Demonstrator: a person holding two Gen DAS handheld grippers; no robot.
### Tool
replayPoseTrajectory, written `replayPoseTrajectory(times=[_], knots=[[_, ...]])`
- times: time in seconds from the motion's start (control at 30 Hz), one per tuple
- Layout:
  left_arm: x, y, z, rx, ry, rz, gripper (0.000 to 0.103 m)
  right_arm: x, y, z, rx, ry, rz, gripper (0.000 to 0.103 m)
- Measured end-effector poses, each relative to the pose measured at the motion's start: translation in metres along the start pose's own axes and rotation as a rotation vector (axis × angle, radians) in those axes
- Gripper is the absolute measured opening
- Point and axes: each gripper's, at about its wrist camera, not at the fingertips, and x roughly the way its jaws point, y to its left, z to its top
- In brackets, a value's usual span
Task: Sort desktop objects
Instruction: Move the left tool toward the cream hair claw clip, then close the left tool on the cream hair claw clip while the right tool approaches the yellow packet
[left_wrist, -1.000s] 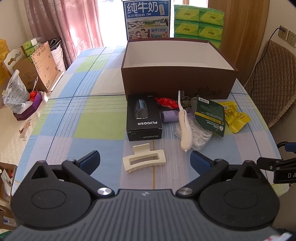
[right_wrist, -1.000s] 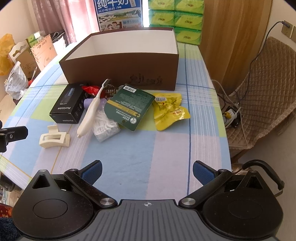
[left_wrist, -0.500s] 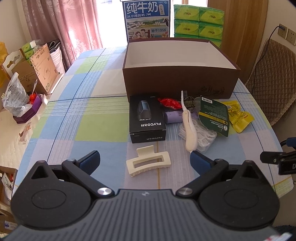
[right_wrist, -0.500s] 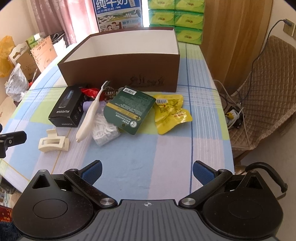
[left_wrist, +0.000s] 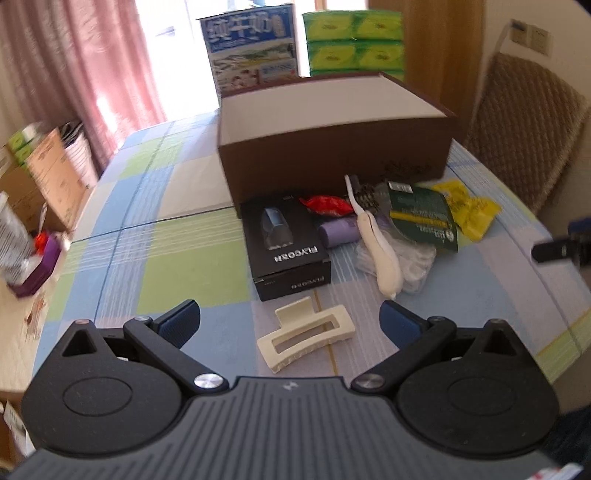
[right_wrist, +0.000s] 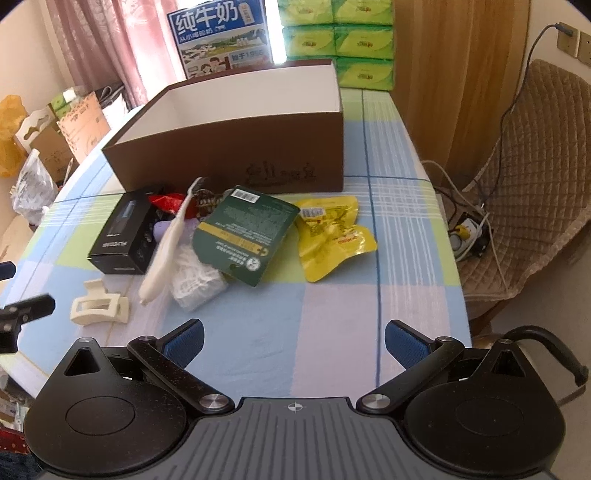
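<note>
A cream hair claw clip (left_wrist: 306, 334) lies on the checked tablecloth, between the blue pads of my open left gripper (left_wrist: 290, 321). Behind it sit a black boxed shaver (left_wrist: 286, 245), a white toothbrush (left_wrist: 375, 240), a purple roll (left_wrist: 338, 232), a red wrapper (left_wrist: 327, 205), a dark green packet (left_wrist: 424, 218) and a yellow packet (left_wrist: 471, 213). The open brown box (left_wrist: 332, 162) stands behind them, and nothing shows inside it. My right gripper (right_wrist: 293, 341) is open over bare cloth, nearer than the green packet (right_wrist: 249, 232) and yellow packet (right_wrist: 334, 230). The clip (right_wrist: 99, 306) lies to its left.
A milk carton box (right_wrist: 221, 37) and stacked green tissue packs (right_wrist: 336, 40) stand behind the brown box. A quilted chair (right_wrist: 528, 177) with cables is off the table's right edge. Cardboard boxes and bags (left_wrist: 33, 184) sit left of the table.
My left gripper has moved forward and tilted, so the clip now lies between its fingertips. My right gripper has edged closer to the pile. Both stay open.
</note>
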Motion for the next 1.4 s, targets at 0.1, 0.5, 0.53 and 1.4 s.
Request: replayPoseTrajectory(times=[0.1, 0.5, 0.53, 1.4], knots=[[0.01, 0.002, -0.004, 0.029, 0.011, -0.038, 0.102, 0.004, -0.006, 0.001, 0.014, 0.007, -0.016, 0.101], [0.064, 0.007, -0.01, 0.142, 0.071, -0.161, 0.095, 0.024, -0.021, 0.004, 0.062, 0.059, -0.044, 0.101], [0.068, 0.009, -0.009, 0.152, 0.075, -0.18, 0.093, 0.025, -0.021, 0.005, 0.066, 0.062, -0.045, 0.101], [0.086, 0.023, -0.02, 0.094, 0.159, -0.224, 0.041, 0.045, -0.03, 0.007, 0.098, 0.107, -0.083, 0.101]])
